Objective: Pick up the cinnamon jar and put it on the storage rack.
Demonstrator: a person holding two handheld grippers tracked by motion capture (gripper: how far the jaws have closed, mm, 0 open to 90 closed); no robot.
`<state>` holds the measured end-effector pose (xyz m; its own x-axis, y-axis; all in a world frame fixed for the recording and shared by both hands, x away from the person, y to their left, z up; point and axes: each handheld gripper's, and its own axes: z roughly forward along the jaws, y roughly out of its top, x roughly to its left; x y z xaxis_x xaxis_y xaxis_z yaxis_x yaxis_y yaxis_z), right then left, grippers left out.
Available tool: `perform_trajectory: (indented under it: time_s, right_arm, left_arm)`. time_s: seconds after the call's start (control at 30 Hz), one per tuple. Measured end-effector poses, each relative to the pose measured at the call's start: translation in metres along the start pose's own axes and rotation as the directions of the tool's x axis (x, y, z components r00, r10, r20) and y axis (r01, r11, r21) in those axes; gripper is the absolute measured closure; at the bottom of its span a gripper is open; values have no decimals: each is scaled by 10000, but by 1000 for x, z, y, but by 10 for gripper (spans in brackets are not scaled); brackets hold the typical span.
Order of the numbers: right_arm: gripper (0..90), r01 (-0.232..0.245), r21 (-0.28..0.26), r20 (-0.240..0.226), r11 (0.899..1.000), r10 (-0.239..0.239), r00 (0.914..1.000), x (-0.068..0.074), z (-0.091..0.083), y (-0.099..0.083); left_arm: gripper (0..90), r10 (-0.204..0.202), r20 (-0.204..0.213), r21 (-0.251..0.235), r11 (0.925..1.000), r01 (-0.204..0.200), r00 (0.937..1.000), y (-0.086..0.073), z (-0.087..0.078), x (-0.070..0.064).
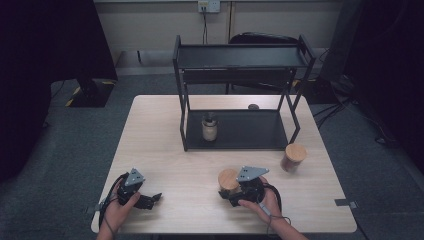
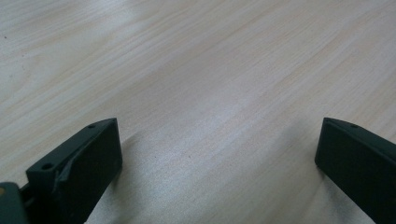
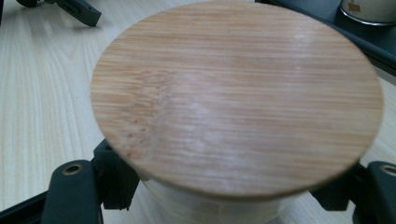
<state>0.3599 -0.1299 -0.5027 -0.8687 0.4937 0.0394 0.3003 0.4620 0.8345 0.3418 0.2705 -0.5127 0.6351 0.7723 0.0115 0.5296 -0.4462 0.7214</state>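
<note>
Jar (image 3: 236, 100): sits between your right gripper's (image 1: 231, 192) jaws, clamped, lower centre of frame; round bamboo lid, pale body. Your left gripper (image 2: 219, 168): jaws spread, holding nothing.

No lettering, brand or number can be read anywhere; the label on the jar (image 1: 209, 128) at twelve o'clock is blurred.

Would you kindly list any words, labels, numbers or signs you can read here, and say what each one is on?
No text can be read.
The small jar with a dark lid on the black metal rack's lower shelf may carry a label; it is too small and blurred to read.
The round bamboo lid of the jar between the right gripper jaws is bare wood grain.
The second bamboo-lidded jar shows no lettering.
</note>
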Motion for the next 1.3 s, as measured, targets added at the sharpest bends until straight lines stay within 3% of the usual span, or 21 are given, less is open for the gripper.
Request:
perform_trajectory:
  time_s: [0.4, 1.3]
  right_arm:
    - [248, 131, 96, 238, 9999, -133, 9996, -9, -5, 6]
    - [249, -294, 184, 726, 9994, 280, 9970, -40, 0, 20]
  left_arm:
    - [1, -4, 3, -5, 10000, 4, 10000, 0, 0, 0]
    - [1, -3, 4, -5, 10000, 3, 10000, 0, 0, 0]
